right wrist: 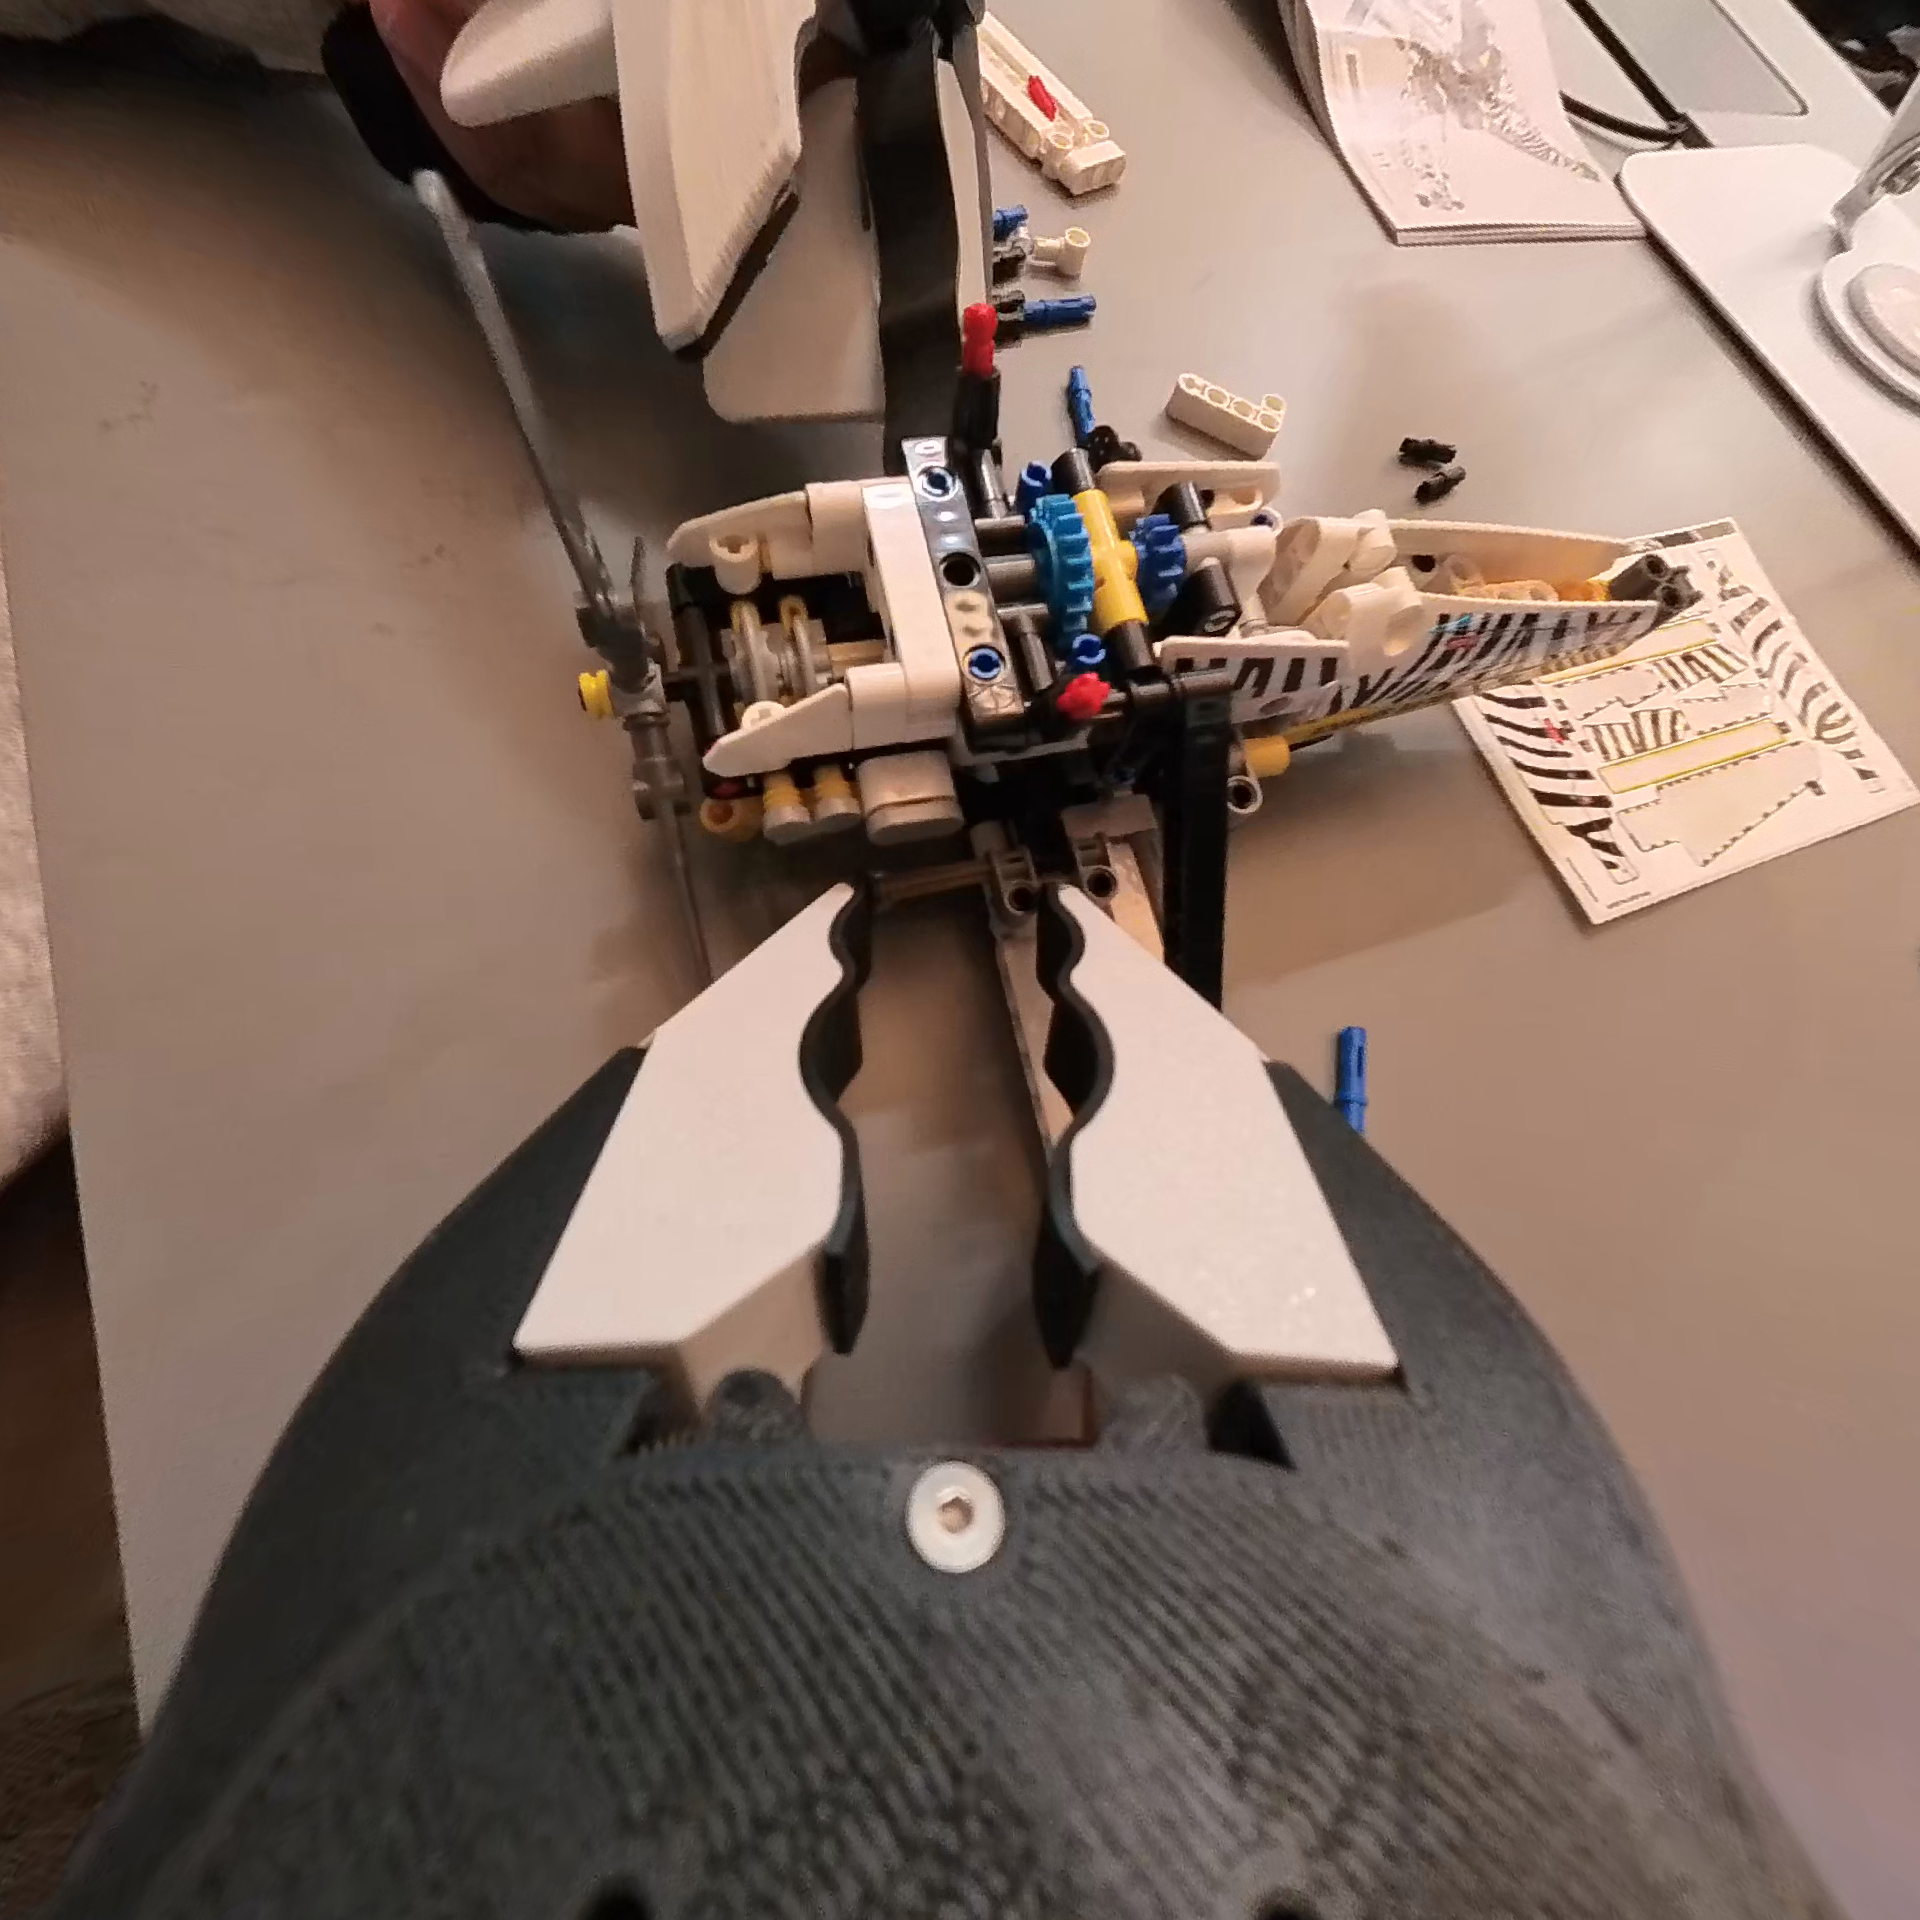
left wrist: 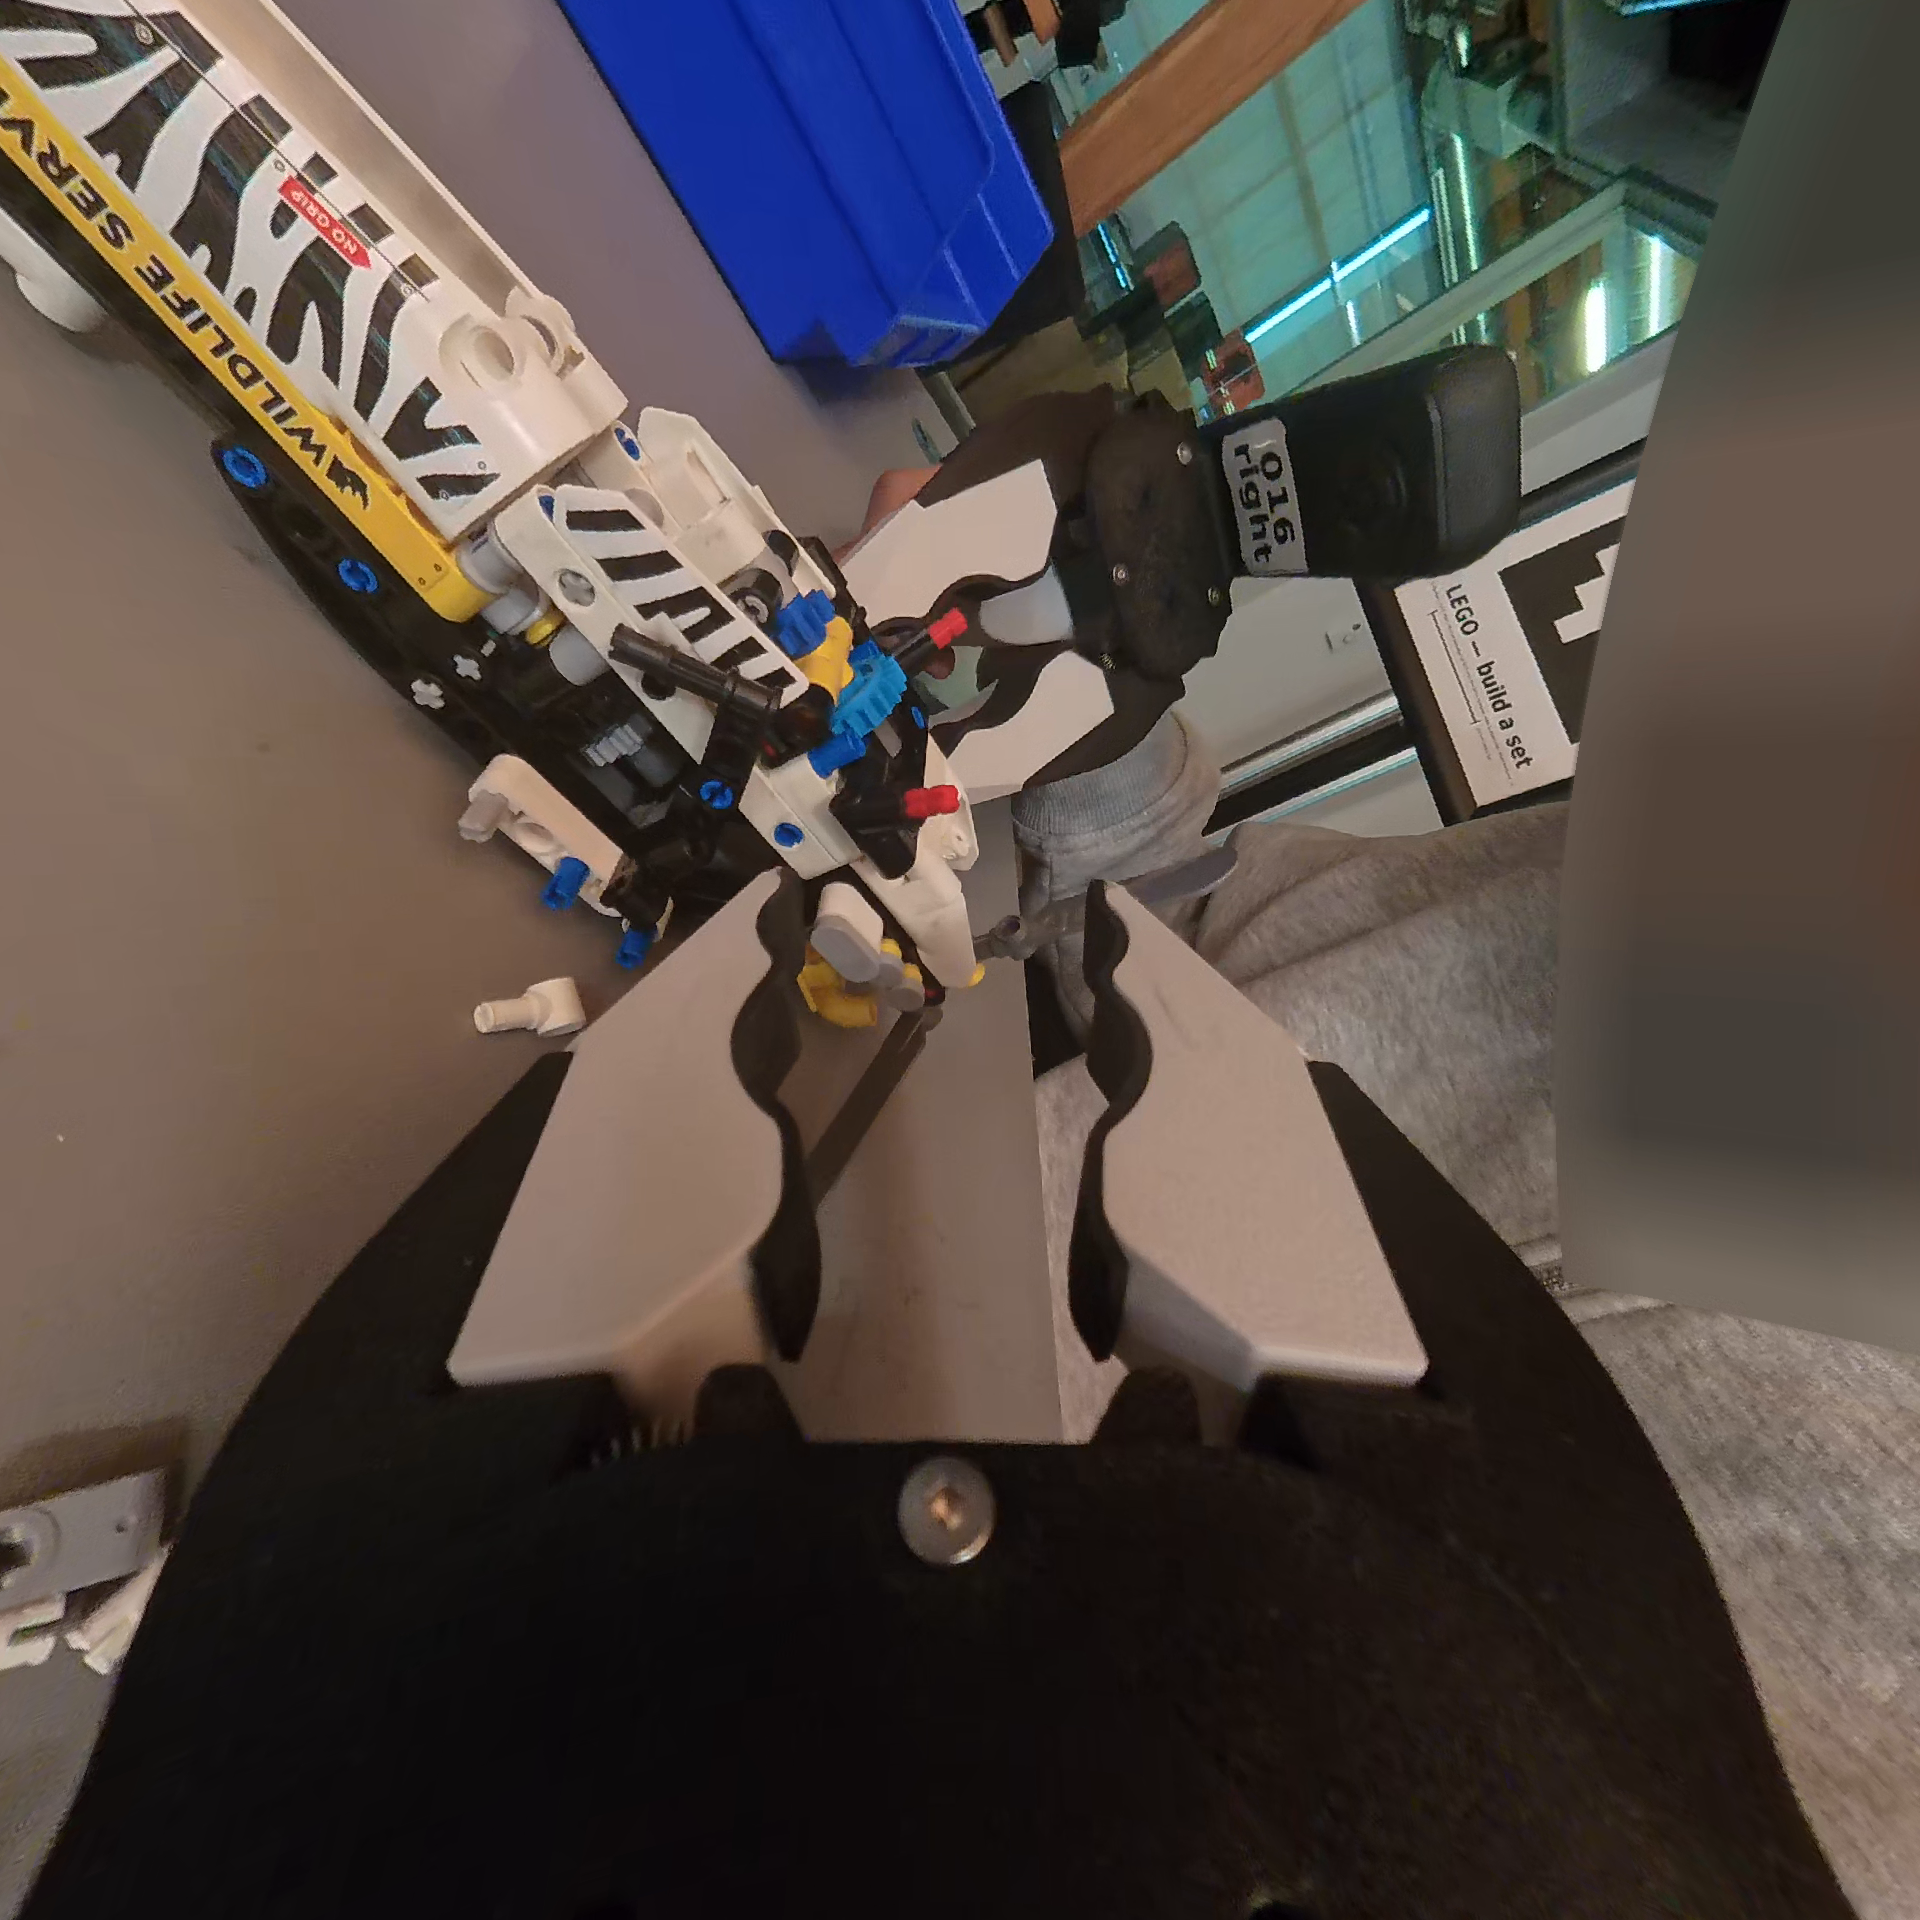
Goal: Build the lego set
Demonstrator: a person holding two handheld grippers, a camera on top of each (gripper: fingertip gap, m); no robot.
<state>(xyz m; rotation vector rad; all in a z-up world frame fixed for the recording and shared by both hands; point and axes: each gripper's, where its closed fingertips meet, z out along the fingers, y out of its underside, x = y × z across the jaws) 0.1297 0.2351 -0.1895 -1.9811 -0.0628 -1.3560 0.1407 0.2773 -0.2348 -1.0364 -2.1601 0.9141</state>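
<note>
- A partly built model of white, black and yellow plastic bricks with zebra-stripe stickers (right wrist: 1039,644) lies on its side on a plain grey table (right wrist: 416,623); in the right wrist view it sits at the centre, with its striped tail pointing toward 3 o'clock.
- In the left wrist view the same model (left wrist: 665,623) runs from centre toward 10 o'clock.
- A turquoise plastic gear (right wrist: 1055,561) sits on a yellow axle sleeve amid the exposed black frame, with small red pins (right wrist: 1081,694) just beside it.
- A thin grey plastic rotor blade (right wrist: 499,343) extends from the model's nose toward 11 o'clock.
- The right gripper (right wrist: 951,914), with two pale grey fingers with black wavy pads, points at the model's underside from 6 o'clock. Its fingers stand apart; a tan and grey beam lies between them, and I cannot tell whether they touch it.
- The left gripper (left wrist: 930,904) reaches the model's nose from 6 o'clock, fingers apart, with the yellow and grey nose parts just at their tips.
- In the right wrist view the left gripper appears at 12 o'clock, above the model.
- Loose blue, black and white pins (right wrist: 1049,270) lie on the table toward 12 o'clock; a white short beam with holes (right wrist: 1226,410) lies toward 1 o'clock.
- A sticker sheet with striped pieces (right wrist: 1683,748) lies at 3 o'clock, and an open instruction booklet (right wrist: 1455,114) at 1 o'clock.
- In the left wrist view a blue plastic bin (left wrist: 821,166) stands at 12 o'clock.
</note>
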